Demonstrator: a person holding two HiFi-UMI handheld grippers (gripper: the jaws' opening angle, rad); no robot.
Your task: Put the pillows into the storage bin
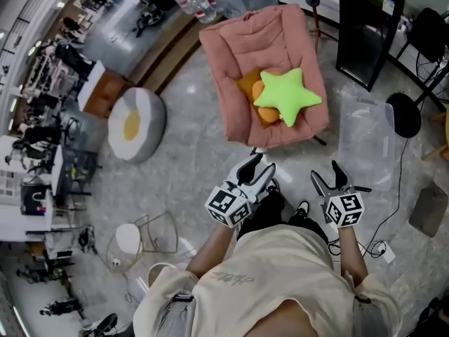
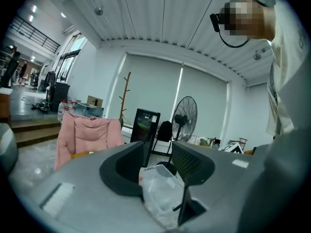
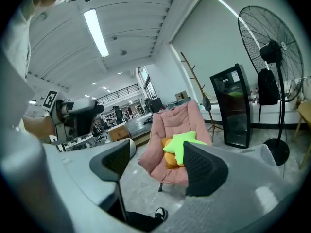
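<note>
Left tongs and right tongs gape empty; star pillow half-hides orange pillow.

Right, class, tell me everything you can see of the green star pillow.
The star pillow is bright lime green, five-pointed, plump and soft-looking, like plush fabric. It lies roughly flat, face up, on top of an orange pillow in the seat of the pink padded chair, covering most of that pillow.
</note>
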